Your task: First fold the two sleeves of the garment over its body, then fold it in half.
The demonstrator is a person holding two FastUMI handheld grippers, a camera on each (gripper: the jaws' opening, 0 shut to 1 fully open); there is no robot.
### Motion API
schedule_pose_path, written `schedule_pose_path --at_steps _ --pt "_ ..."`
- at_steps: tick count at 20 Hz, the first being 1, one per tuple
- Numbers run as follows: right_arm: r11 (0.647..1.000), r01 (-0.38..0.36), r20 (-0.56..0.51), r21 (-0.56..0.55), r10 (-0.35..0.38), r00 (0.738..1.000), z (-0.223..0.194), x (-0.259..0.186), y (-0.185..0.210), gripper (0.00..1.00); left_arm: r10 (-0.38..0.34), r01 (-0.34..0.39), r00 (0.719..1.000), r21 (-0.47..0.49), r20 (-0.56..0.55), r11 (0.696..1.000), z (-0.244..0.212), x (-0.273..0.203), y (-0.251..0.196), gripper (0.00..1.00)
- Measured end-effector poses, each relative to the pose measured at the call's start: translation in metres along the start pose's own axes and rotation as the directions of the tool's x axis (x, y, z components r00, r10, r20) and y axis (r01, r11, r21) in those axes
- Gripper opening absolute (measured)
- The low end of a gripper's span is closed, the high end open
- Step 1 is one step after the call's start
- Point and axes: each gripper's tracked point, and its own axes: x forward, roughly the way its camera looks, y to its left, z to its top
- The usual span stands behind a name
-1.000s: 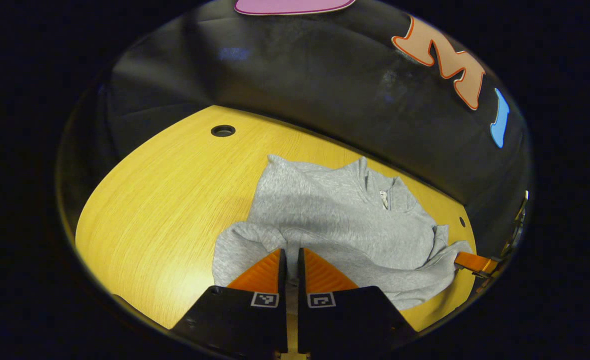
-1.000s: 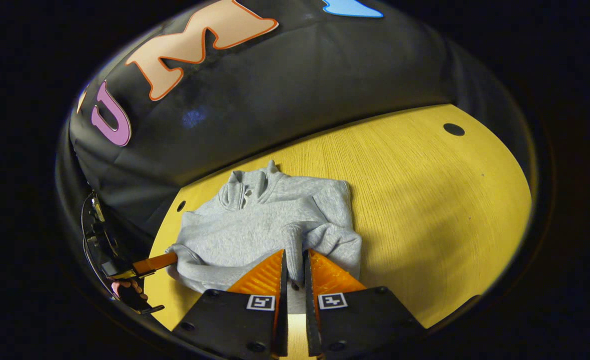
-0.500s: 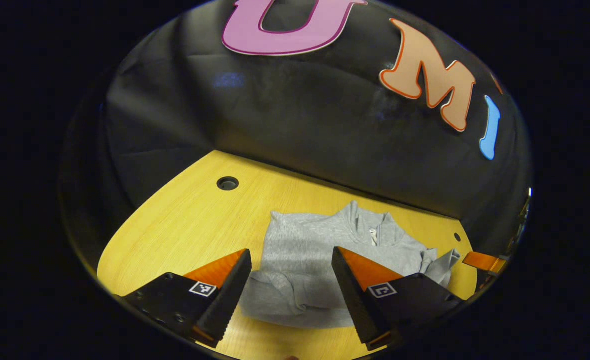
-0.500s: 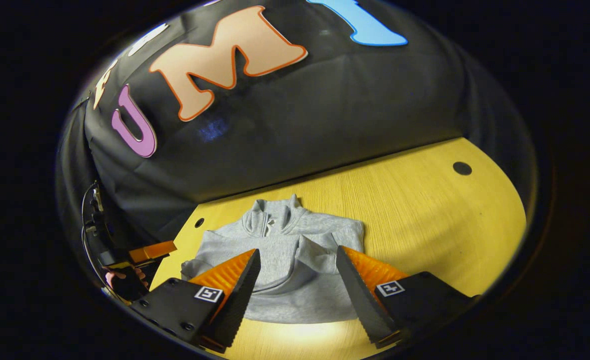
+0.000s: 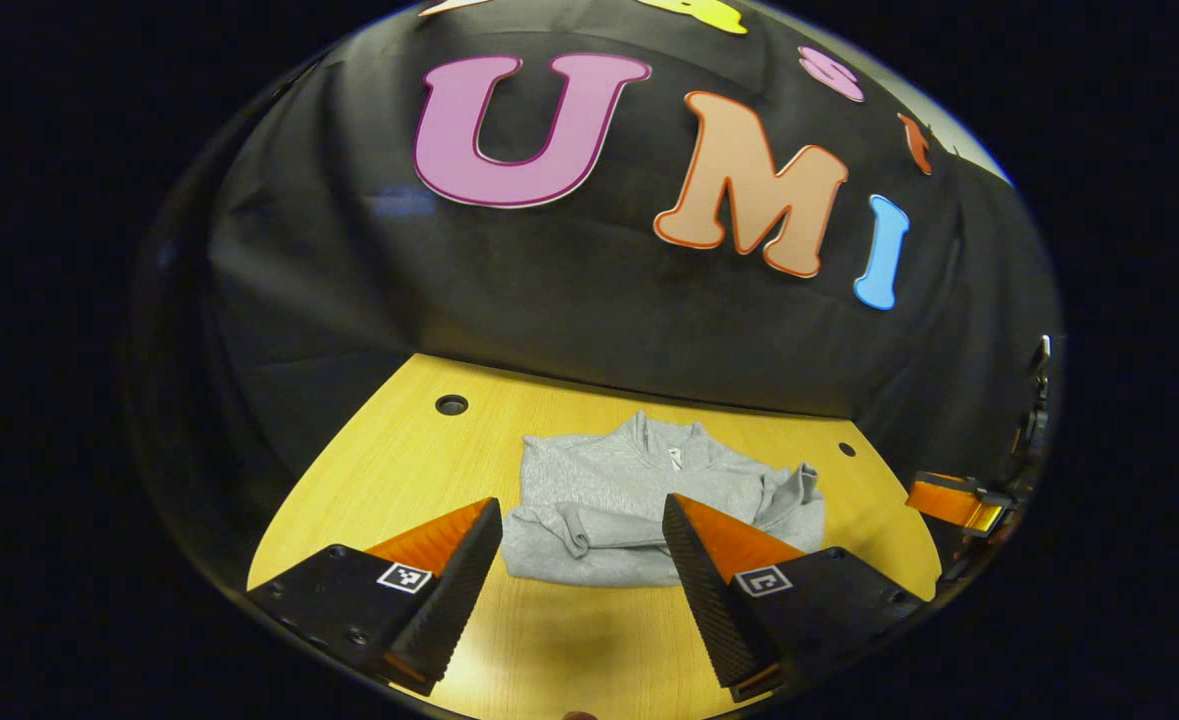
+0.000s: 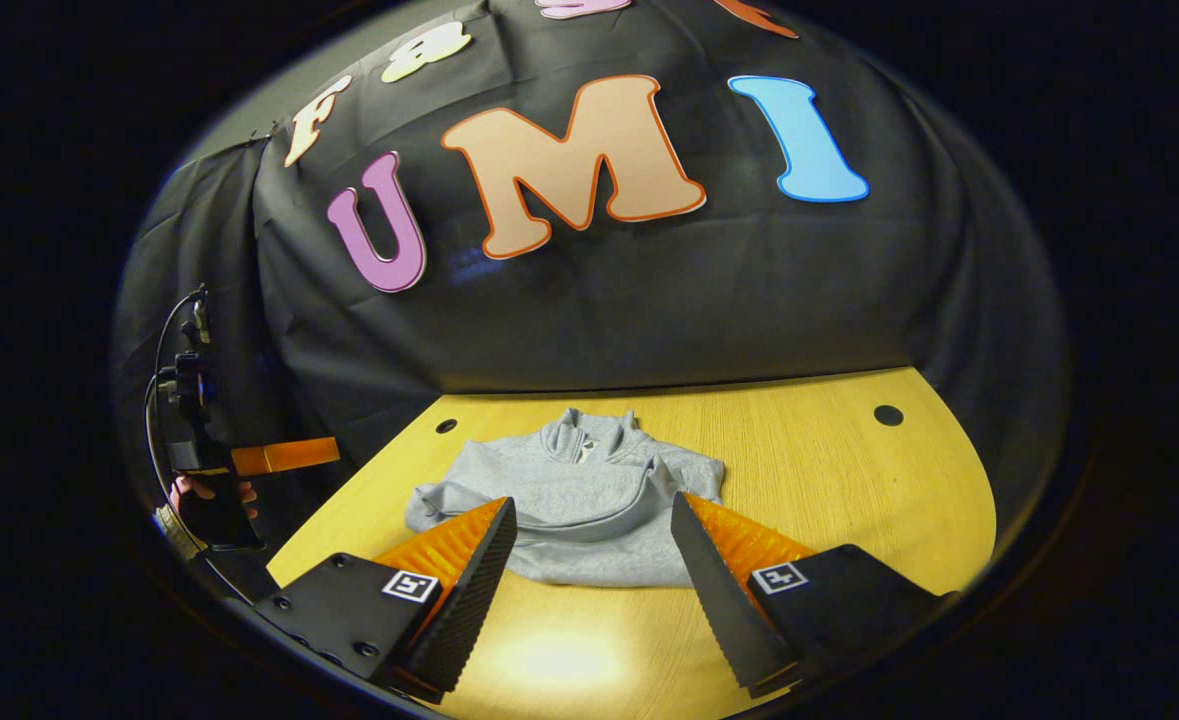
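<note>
Lying folded on the yellow counter (image 5: 369, 500), the grey garment (image 5: 639, 505) sits near the back edge, just before the black cloth wall, its collar toward that wall. Judging from how it lies, both sleeves are already brought in over the body: a cuffed sleeve end shows across the front in the left gripper view, and a curved band of sleeve crosses the chest in the right gripper view. The bundle looks compact and squarish, with the lower hem raised toward the chest, so the fold in half appears to be done too, though the layers are rumpled and I cannot tell how neatly the edges meet. What may be left is only a bit of tidying on the side where a loose flap sticks out.

The left gripper (image 5: 581, 545) has its fingers wide apart, holding nothing, apart from the fabric and on the near side of it. The right gripper (image 6: 593, 545) is likewise spread wide and empty, clear of the garment and nearer than it. In the right gripper view the left gripper appears again at the far left edge, gripped by a hand (image 6: 207, 495), off the counter's side.
</note>
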Motion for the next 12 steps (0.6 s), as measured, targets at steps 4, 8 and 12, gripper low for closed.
schedule_pose_path --at_steps 4,8,12 --pt "0.998 0.050 0.019 -0.048 -0.049 0.999 -0.019 -0.058 0.014 0.97 0.000 -0.001 1.000 0.056 0.019 0.998 -0.015 -0.054 -0.009 0.94" --pt "0.995 0.088 0.021 -0.039 -0.087 0.996 -0.041 -0.103 0.032 0.97 -0.001 0.002 1.000 0.062 -0.005 0.998 -0.045 -0.088 -0.023 0.95" --pt "0.992 0.122 0.054 -0.018 -0.121 0.991 -0.046 -0.121 0.040 0.97 -0.054 0.056 0.997 0.043 -0.058 0.998 -0.073 -0.106 -0.047 0.95"
